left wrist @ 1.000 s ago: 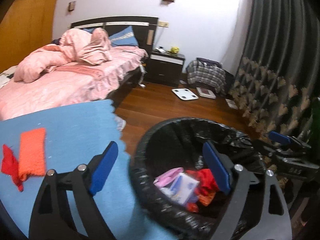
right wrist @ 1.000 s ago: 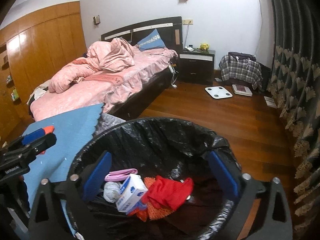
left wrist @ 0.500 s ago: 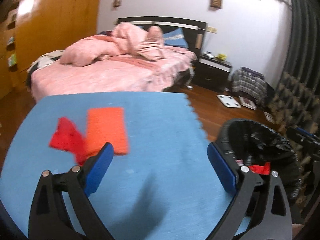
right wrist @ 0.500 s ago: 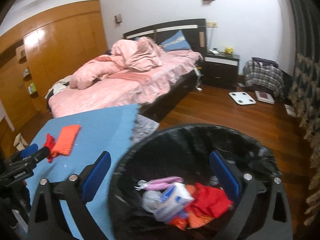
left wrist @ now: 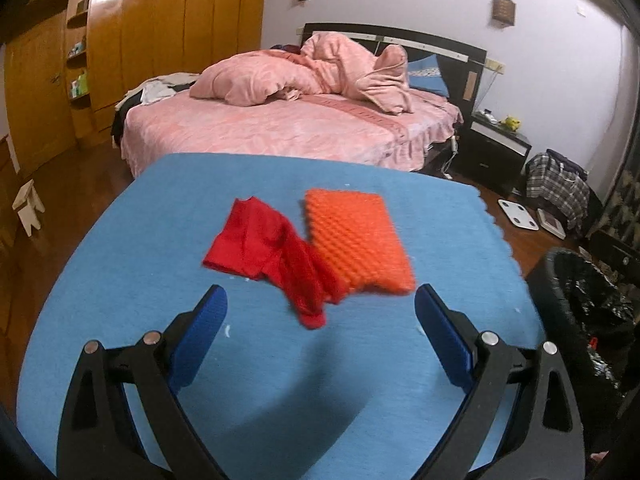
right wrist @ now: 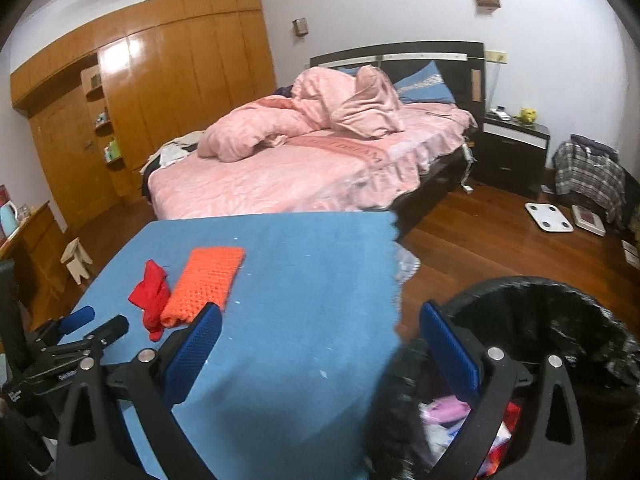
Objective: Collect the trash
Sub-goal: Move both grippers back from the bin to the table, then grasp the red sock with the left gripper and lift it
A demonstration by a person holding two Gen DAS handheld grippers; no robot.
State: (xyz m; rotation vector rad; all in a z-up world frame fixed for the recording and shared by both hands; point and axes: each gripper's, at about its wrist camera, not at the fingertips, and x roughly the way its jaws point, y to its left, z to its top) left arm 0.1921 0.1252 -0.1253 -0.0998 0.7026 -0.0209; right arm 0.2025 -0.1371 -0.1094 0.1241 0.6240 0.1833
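Hovering wide and empty, the left claw (left wrist: 320, 312) lines up on the red cloth (left wrist: 272, 254) and orange foam pad (left wrist: 356, 242) mid-surface (left wrist: 160, 200). The right claw (right wrist: 320, 344), also wide and empty, sits by the surface's right edge over the bin (right wrist: 560, 304), probably so drops stay short.

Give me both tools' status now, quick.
Left tool: open, holding nothing, jaws just widened.
Right tool: open, holding nothing.
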